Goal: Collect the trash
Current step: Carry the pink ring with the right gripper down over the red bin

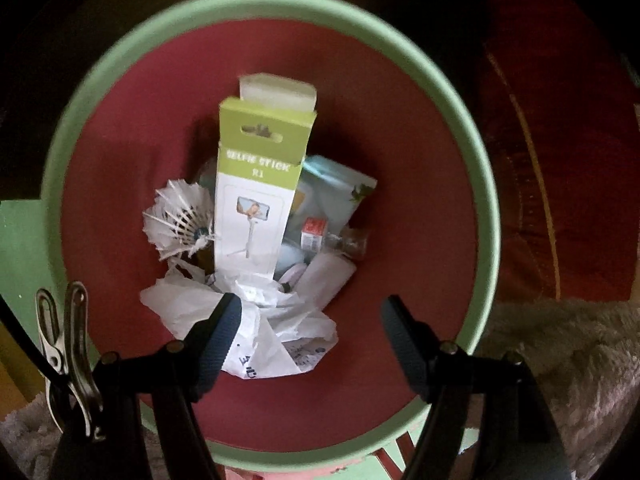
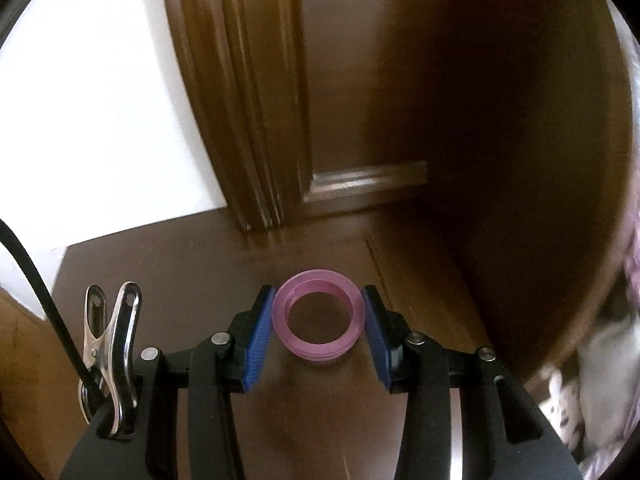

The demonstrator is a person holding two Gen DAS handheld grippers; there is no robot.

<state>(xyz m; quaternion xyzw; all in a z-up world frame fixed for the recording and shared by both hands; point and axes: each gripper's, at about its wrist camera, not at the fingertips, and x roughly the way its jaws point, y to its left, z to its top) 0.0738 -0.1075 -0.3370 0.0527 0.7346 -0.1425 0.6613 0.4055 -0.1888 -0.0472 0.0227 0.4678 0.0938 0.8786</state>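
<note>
In the left wrist view I look straight down into a round bin with a pale green rim (image 1: pixel 80 128) and dark red inside. It holds a green selfie stick box (image 1: pixel 256 192), a white shuttlecock (image 1: pixel 180 220), crumpled white paper (image 1: pixel 272 328), a small clear bottle (image 1: pixel 340 240) and a pale pouch (image 1: pixel 336 196). My left gripper (image 1: pixel 312 328) hangs open above the bin with nothing between its fingers. In the right wrist view my right gripper (image 2: pixel 318 320) is shut on a pink translucent ring (image 2: pixel 318 316), its blue pads (image 2: pixel 256 336) pressing both sides, above a brown floor.
A brown door and its frame (image 2: pixel 248 120) stand ahead of the right gripper, beside a white wall (image 2: pixel 100 120). Pale fluffy fabric (image 1: pixel 560 360) lies right of the bin, with dark red cloth (image 1: pixel 560 180) behind it. Patterned cloth (image 2: pixel 600 360) shows at the right edge.
</note>
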